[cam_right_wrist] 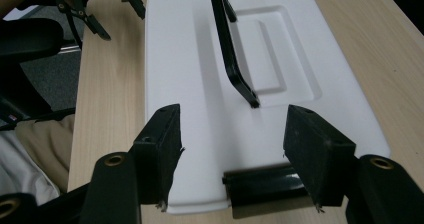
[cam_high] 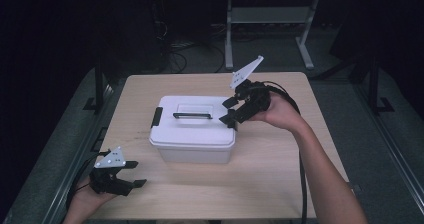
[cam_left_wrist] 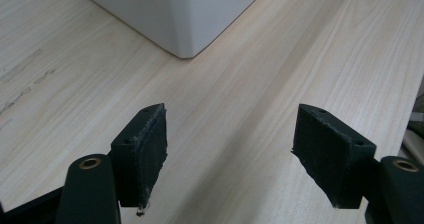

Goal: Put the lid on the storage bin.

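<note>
A white lidded box [cam_high: 192, 139] stands mid-table, with a black carry handle [cam_high: 192, 115] raised on its lid and a black latch [cam_high: 156, 117] on its left end. My right gripper [cam_high: 227, 111] hovers at the box's right end, open. In the right gripper view its pads [cam_right_wrist: 162, 149] stand apart over the lid [cam_right_wrist: 190, 84], either side of the black right-end latch [cam_right_wrist: 265, 184] and clear of it, with the handle [cam_right_wrist: 230, 54] beyond. My left gripper [cam_high: 139, 173] rests at the table's near left corner, open with nothing between its jaws [cam_left_wrist: 230, 149]. The box's corner [cam_left_wrist: 185, 14] lies ahead of it.
The light wood table [cam_high: 280, 169] has bare room in front of and to the right of the box. Black cables trail from both grippers. A white desk frame [cam_high: 270, 19] stands on the dark floor behind the table.
</note>
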